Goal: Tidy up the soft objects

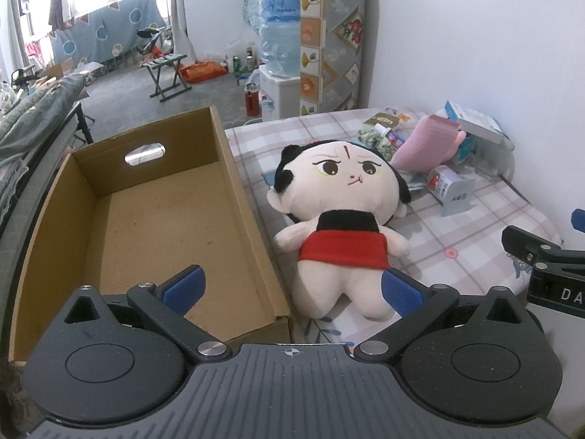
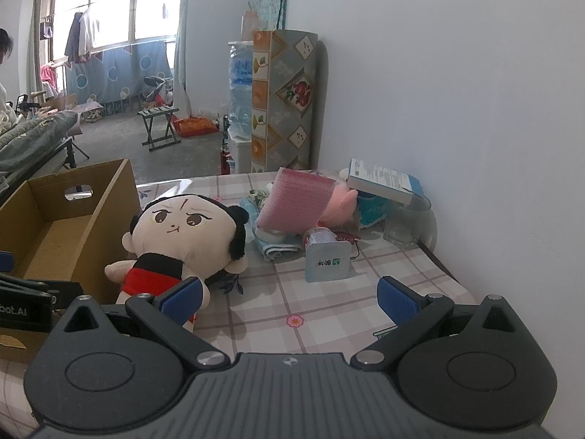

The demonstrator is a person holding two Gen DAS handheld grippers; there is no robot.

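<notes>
A plush doll [image 1: 340,197] with black hair, a black top and a red skirt lies face up on the checked tablecloth, right beside an empty cardboard box [image 1: 153,219]. My left gripper [image 1: 292,289] hangs open above the box's near right wall and the doll's legs, its blue pads [image 1: 182,285] touching nothing. The right wrist view shows the same doll [image 2: 186,234] left of centre and the box [image 2: 55,219] at far left. My right gripper [image 2: 289,296] is open over bare cloth, just right of the doll's legs. A pink plush [image 2: 342,201] sits half hidden in a pile behind.
At the back by the wall is a pile: a pink bubble-wrap pad [image 2: 292,201], a folded blue towel [image 2: 274,250], a box-like book [image 2: 384,181] leaning over a glass [image 2: 398,226], and a pale packet [image 2: 327,263]. The table's edge [image 2: 449,274] runs close to the wall on the right.
</notes>
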